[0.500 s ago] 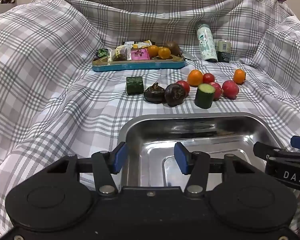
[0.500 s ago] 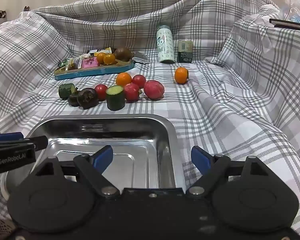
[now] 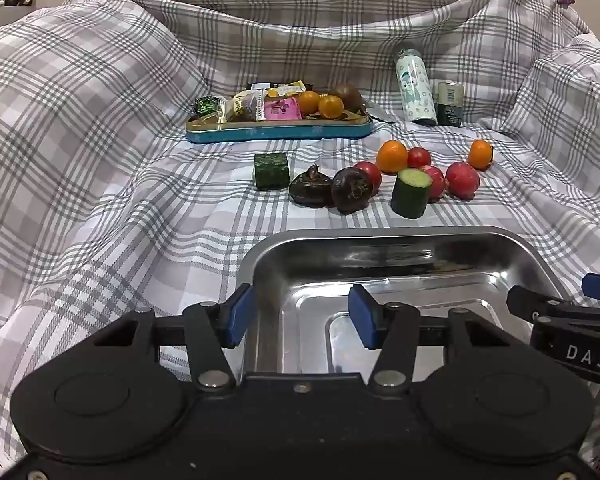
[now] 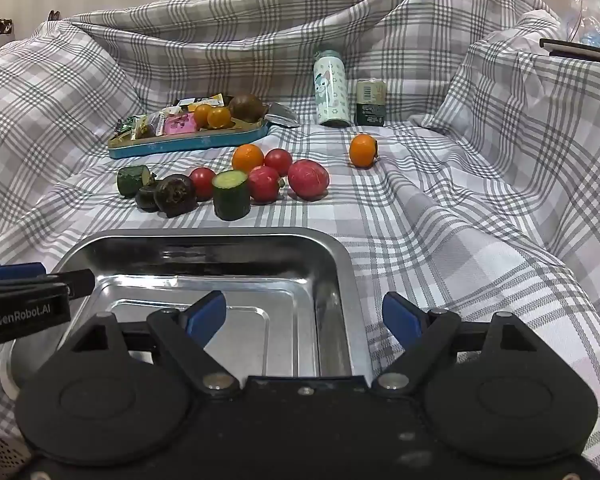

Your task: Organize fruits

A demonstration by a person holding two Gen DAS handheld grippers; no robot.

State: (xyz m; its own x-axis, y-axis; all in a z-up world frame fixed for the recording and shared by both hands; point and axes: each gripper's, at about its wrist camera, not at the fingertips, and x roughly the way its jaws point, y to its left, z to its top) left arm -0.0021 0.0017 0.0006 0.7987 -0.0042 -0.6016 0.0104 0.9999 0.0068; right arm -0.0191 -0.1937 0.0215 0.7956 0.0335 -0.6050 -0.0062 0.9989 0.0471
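Observation:
An empty steel tray (image 3: 380, 240) (image 4: 220, 236) lies on the checked cloth in front of both grippers. Behind it is a row of produce: a cucumber piece (image 3: 411, 193) (image 4: 231, 195), another cucumber piece (image 3: 271, 170), two dark water chestnuts (image 3: 352, 190) (image 3: 311, 189), several red fruits (image 3: 462, 180) (image 4: 308, 179), an orange fruit (image 3: 392, 156) (image 4: 247, 158) and a lone orange fruit (image 3: 481, 154) (image 4: 362, 151). My left gripper (image 3: 298, 316) is open and empty over the tray's left rim. My right gripper (image 4: 304, 318) is open and empty over the tray's right rim.
A blue tin tray (image 3: 278, 131) (image 4: 188, 142) with snack packets and small fruits sits at the back. A patterned bottle (image 3: 414, 87) (image 4: 331, 88) and a small green can (image 3: 450, 104) (image 4: 371, 103) stand at the back right. The cloth rises in folds all around.

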